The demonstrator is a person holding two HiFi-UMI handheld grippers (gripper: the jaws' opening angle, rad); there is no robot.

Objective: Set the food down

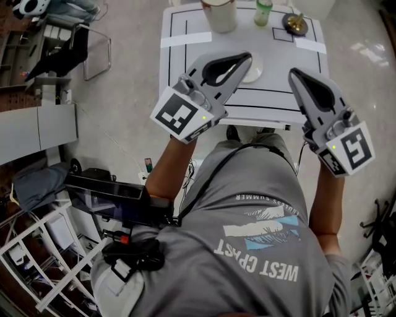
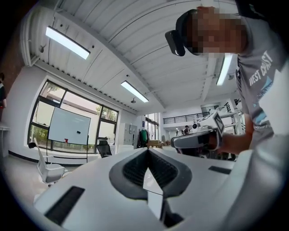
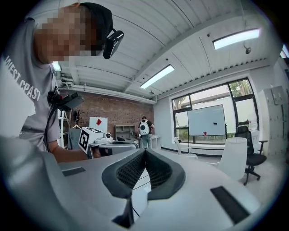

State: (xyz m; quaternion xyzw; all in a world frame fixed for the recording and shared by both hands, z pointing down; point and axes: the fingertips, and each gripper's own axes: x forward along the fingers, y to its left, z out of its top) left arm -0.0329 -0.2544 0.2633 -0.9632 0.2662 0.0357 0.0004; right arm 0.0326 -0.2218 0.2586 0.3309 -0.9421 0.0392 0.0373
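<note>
The left gripper is held over the near edge of the white worktop. Its fingers are pressed together at the tips with nothing between them. Just past those tips a white dish lies on the worktop, partly hidden by the gripper, and what it holds cannot be made out. Along the far edge stand a cream container, a small green bottle and a dark round thing with a brass-coloured top. Which of these is the food I cannot tell. The right gripper hangs over the worktop's right side, its fingers also closed tip to tip and empty. Neither gripper touches the worktop.
</note>
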